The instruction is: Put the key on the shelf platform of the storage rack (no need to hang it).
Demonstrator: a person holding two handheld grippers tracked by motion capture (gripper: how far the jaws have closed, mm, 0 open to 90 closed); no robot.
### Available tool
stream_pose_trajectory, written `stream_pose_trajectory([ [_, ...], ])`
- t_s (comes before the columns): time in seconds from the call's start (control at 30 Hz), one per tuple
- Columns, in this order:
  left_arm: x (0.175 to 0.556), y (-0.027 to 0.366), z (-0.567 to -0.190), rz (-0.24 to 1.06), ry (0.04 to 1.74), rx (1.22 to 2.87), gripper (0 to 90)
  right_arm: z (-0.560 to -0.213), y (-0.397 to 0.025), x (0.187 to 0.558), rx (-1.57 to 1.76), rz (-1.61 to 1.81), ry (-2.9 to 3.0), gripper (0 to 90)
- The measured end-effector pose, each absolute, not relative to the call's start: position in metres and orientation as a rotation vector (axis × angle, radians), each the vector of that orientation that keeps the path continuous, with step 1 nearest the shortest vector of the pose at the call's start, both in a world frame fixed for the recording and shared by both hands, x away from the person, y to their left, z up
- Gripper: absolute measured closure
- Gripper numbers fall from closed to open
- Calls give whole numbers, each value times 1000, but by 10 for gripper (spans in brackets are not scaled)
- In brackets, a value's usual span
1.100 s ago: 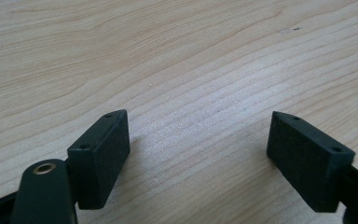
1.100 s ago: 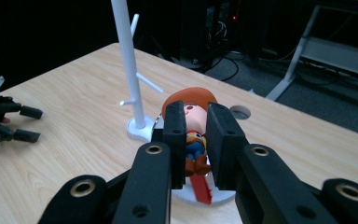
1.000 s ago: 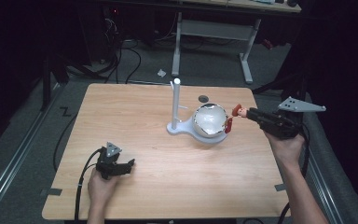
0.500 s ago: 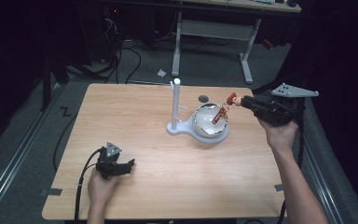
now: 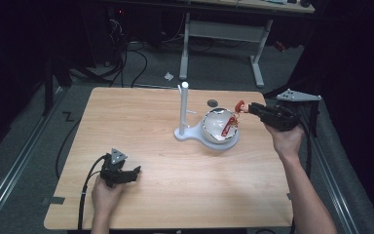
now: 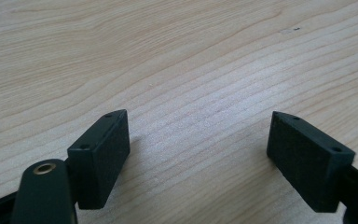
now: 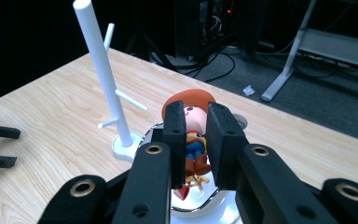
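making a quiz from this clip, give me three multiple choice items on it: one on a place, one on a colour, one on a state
1. Where is the figure?
A. flat on the table near the left tool
B. between the jaws of the right tool, over the bowl
C. hung on the stand

2. What colour is the stand?
A. white
B. red
C. black

3. How does the left tool stand?
A. shut on the figure
B. shut on nothing
C. open, with bare table between its jaws

Answers:
1. B: the right gripper view shows the right tool clamping the figure, with the shiny bowl just below.
2. A: its post and pegs show white in both the high view and the right gripper view.
3. C: the left gripper view shows the jaws wide apart over bare wood of the table.
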State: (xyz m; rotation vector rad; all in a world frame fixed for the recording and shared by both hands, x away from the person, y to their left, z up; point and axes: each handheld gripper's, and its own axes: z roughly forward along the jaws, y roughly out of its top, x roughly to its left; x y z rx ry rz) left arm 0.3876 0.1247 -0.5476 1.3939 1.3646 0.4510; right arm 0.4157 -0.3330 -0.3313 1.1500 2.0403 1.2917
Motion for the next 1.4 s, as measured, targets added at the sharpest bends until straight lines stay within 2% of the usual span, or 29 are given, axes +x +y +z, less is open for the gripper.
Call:
stream_pose_trajectory([
  [0.97, 388, 125, -548, 451, 1365, 1393, 215, -387, -308, 444, 1259, 1283, 2136, 788],
  [1.4, 388, 125, -548, 451, 1365, 1393, 215, -402, -304, 455, 1291, 1235, 2137, 788],
])
